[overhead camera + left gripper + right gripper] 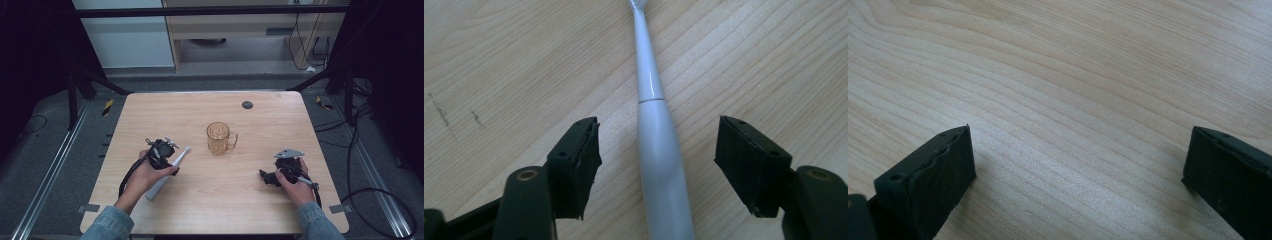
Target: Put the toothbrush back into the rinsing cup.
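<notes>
The slim white plastic electric toothbrush [659,150] is straddled by the left hand-held gripper [656,160], jaws apart, nothing clamped yet, while the right hand-held gripper [1078,175] is held open over the pale wooden worktop [1073,75].

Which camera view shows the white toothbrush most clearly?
The left gripper view: the toothbrush lies close up between the open left gripper jaws, untouched. In the high view it is small, partly under the hand. The right gripper view gives bare table.

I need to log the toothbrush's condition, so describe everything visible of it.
The toothbrush is a white electric type of smooth glossy plastic: a thick handle, a seam, then a slim neck to the head. It lies flat on the wooden table, head toward the glass mug. The left gripper straddles its handle, pads clear of it.
</notes>
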